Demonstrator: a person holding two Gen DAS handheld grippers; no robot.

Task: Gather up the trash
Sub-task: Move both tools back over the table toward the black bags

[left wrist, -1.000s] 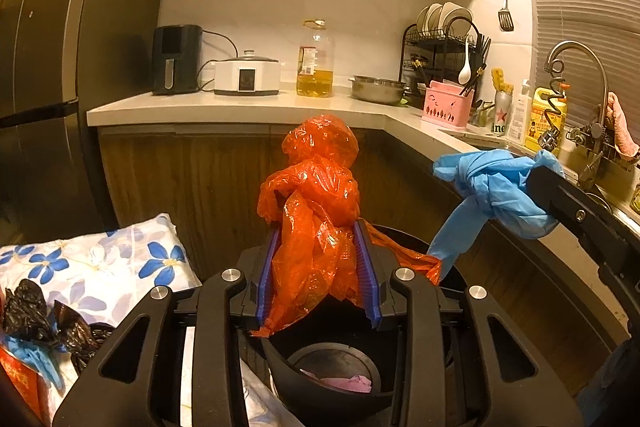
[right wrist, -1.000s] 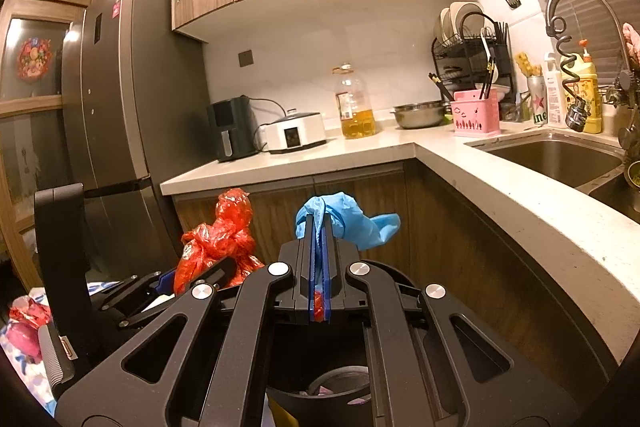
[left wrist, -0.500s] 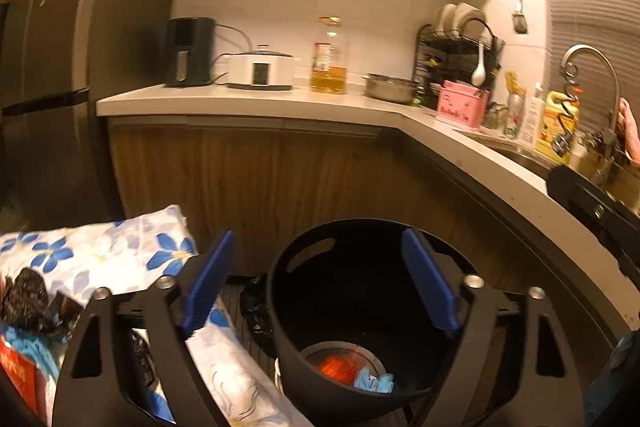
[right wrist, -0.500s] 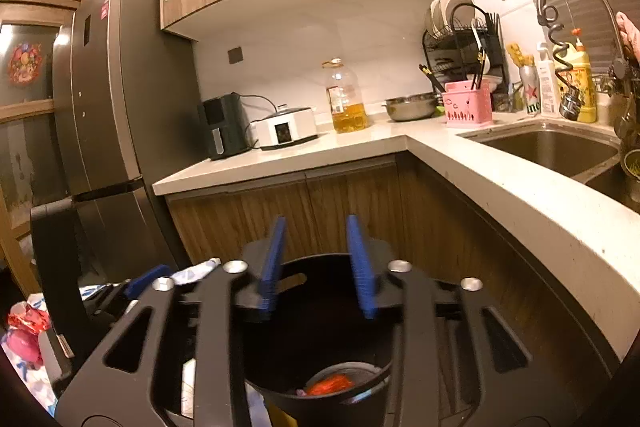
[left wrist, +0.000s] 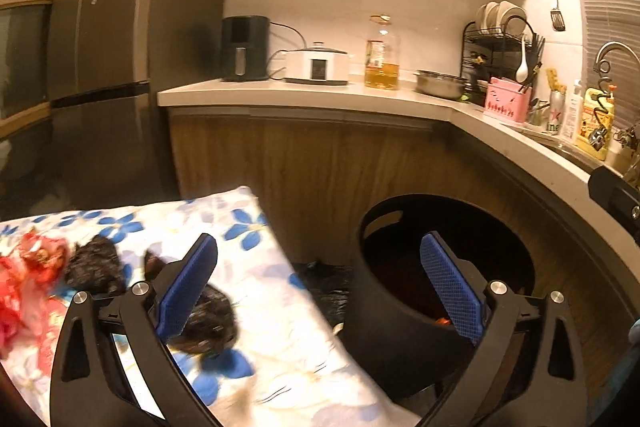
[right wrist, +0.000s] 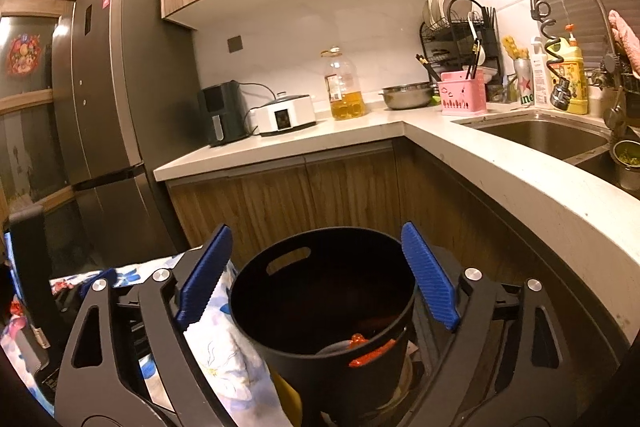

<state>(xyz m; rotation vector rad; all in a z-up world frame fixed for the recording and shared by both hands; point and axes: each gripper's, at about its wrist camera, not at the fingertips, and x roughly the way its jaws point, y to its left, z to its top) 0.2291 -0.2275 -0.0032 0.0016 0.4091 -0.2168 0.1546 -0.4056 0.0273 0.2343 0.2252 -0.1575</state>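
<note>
A black bin (right wrist: pixel 328 359) stands on the floor by the cabinets, with an orange bag (right wrist: pixel 368 353) lying in its bottom. My right gripper (right wrist: pixel 318 251) hangs over the bin's mouth, its jaws opening and nothing between them. My left gripper (left wrist: pixel 320 267) is left of the bin (left wrist: pixel 396 311), over the edge of a flowered cloth (left wrist: pixel 280 347). Its jaws are opening too, and they hold nothing. On the cloth lie black crumpled scraps (left wrist: pixel 96 263) and a red wrapper (left wrist: pixel 24 275). One black scrap (left wrist: pixel 212 319) sits just behind the left blue pad.
Wooden cabinets under an L-shaped counter (right wrist: pixel 320 139) close off the back and right. A grey fridge (right wrist: pixel 108 107) stands at the left. The sink (right wrist: pixel 540 135), a dish rack, an oil bottle and appliances sit on the counter. A black bag (left wrist: pixel 320 275) lies between cloth and bin.
Both grippers have opened. The orange bag and the blue glove have left the pads and dropped into the bin. My left gripper has swung left towards the flowered cloth.
</note>
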